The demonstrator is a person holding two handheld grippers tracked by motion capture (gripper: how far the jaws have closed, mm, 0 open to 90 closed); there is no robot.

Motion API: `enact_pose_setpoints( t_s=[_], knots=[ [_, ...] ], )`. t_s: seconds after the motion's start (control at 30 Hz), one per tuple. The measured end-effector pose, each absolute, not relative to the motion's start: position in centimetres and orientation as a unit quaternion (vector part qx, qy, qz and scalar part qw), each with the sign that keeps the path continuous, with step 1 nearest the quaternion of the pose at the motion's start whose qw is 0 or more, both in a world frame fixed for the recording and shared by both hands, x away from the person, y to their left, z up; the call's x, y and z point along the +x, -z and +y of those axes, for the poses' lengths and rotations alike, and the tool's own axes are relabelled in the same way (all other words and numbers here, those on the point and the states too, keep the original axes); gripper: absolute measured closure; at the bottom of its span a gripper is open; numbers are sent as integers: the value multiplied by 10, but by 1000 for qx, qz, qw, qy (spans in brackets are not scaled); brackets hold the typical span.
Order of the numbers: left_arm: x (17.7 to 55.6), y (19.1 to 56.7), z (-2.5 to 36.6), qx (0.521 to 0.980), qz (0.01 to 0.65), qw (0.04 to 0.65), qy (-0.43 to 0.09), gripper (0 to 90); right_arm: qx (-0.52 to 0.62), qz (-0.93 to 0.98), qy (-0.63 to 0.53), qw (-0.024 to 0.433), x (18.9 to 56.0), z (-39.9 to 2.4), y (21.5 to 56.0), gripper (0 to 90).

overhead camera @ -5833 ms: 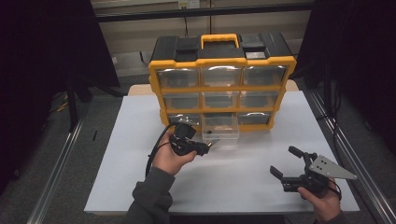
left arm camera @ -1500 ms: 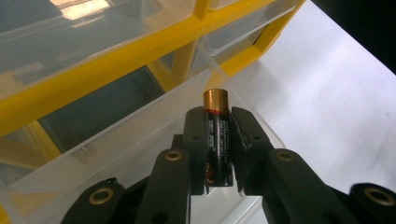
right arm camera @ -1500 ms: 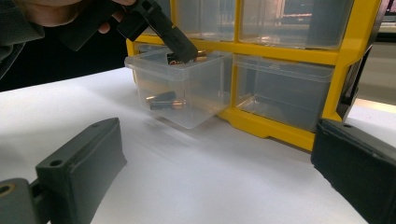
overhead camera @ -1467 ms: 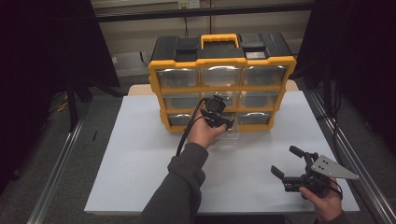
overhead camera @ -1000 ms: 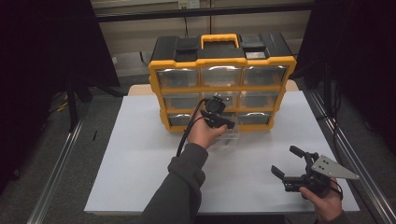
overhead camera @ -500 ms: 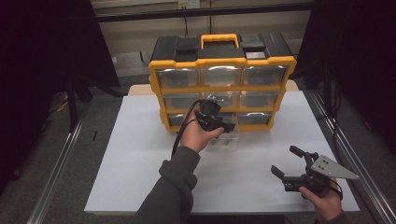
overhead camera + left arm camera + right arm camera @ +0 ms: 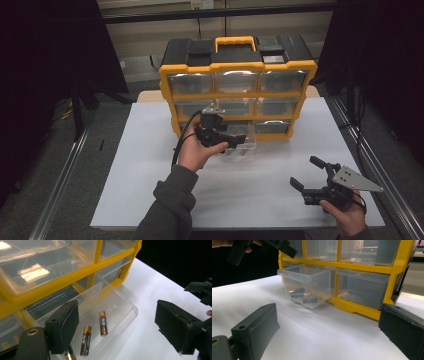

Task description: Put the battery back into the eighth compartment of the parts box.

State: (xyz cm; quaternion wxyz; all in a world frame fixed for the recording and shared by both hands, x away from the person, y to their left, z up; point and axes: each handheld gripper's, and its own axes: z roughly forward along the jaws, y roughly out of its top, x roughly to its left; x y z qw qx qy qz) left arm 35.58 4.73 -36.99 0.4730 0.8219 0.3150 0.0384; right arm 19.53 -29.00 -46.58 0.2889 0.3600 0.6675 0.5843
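Clear plastic drawer [image 7: 239, 143], pulled out of the yellow nine-drawer organiser [image 7: 238, 90], holds copper-topped black batteries [image 7: 102, 322]. Left gripper [image 7: 222, 141], its empty jaws just opening, hovers at the drawer's nine o'clock. Right gripper [image 7: 310, 175] rests spread at five o'clock.

The white counter [image 7: 150, 165] carries a yellow organizer [image 7: 238, 90] at its far edge. Its open clear drawer [image 7: 242, 142] lies just beyond the left fingers [image 7: 226, 141].

The white surface [image 7: 280, 200] sits in a dim room. Grey floor [image 7: 55, 165] runs at nine o'clock, with a metal rail [image 7: 62, 180] along it and another rail [image 7: 380, 170] at three. At twelve stands a beige wall [image 7: 150, 30]; black curtains [image 7: 45, 60] flank both sides.
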Motion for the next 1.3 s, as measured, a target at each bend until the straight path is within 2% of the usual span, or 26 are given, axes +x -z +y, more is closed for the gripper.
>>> enact_pose_setpoints(
  t_s=[0.43, 1.3],
  knots=[
    [339, 383, 100, 795, 317, 514, -66, 145, 359, 670, -579, 294, 195, -287, 465, 20],
    [320, 409, 161, 770, 319, 545, -91, 93, 360, 671, -578, 294, 195, -286, 466, 21]
  ],
)
